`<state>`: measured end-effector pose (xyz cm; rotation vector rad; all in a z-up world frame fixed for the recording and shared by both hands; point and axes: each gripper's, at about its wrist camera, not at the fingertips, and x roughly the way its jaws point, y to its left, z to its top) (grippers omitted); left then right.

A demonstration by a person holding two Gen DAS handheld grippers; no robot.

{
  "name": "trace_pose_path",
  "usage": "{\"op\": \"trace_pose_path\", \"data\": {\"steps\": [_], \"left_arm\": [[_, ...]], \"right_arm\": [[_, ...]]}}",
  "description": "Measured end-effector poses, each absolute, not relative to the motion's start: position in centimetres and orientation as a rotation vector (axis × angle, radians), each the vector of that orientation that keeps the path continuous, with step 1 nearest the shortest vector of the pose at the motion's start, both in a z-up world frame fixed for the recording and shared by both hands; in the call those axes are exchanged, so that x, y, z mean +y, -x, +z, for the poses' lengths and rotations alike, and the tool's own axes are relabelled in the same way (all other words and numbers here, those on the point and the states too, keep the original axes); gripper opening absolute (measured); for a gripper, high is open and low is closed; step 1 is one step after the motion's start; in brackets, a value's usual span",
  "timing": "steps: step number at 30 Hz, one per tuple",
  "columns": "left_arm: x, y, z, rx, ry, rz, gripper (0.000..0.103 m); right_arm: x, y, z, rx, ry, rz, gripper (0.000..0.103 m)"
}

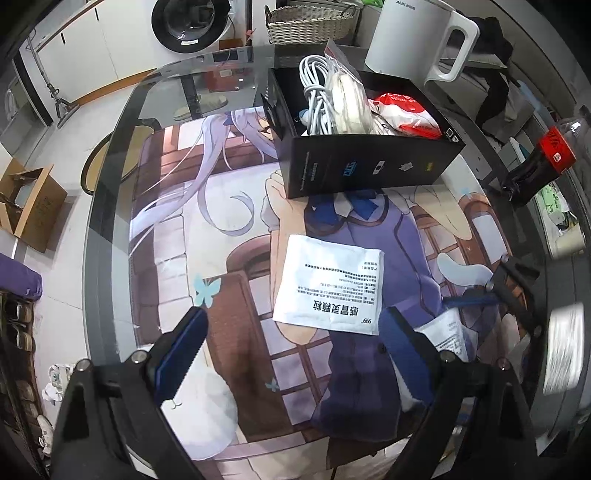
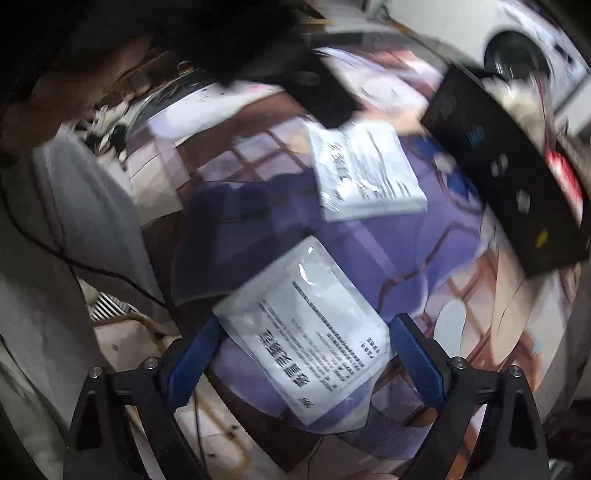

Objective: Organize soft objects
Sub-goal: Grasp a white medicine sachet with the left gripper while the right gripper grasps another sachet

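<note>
Two white medicine sachets lie on the printed mat (image 1: 207, 229). The larger sachet (image 1: 328, 284) lies just ahead of my left gripper (image 1: 293, 317), whose jaws stand wide, holding nothing. The second sachet (image 2: 306, 332) lies flat between the blue pads (image 2: 413, 362) of my right gripper (image 2: 308, 325), which is open above it; this view is motion-blurred. In the left wrist view that sachet (image 1: 448, 332) is half hidden behind a finger. A black box (image 1: 369, 166) beyond holds a white cable, a clear bag and a red-and-white packet.
The round glass table's rim (image 1: 110, 177) curves at the left, with the floor below. A white kettle (image 1: 417, 37) stands behind the box and a cola bottle (image 1: 535, 166) to the right. A wicker basket (image 1: 310, 22) and a washing machine (image 1: 192, 22) are farther back.
</note>
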<state>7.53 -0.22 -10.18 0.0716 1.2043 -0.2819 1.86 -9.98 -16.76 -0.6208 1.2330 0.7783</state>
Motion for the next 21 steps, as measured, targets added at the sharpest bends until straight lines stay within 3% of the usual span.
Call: {"op": "trace_pose_path", "data": {"steps": [10,18,21], "left_arm": [[-4.3,-8.7,-11.5,1.23,-0.123,-0.337,0.094],[-6.5,-9.6,-14.3,1.281,-0.218,-0.298,0.094],[-6.1,-10.0,-15.2,1.306,-0.205,-0.293,0.099]], "right_arm": [[-16.4,-8.7,-16.6,1.281,0.403,0.49,0.095],[-18.3,-9.2,-16.3,1.288,0.379,0.457,0.095],[-17.9,-9.1,-17.2,1.288,0.381,0.455,0.095]]}}
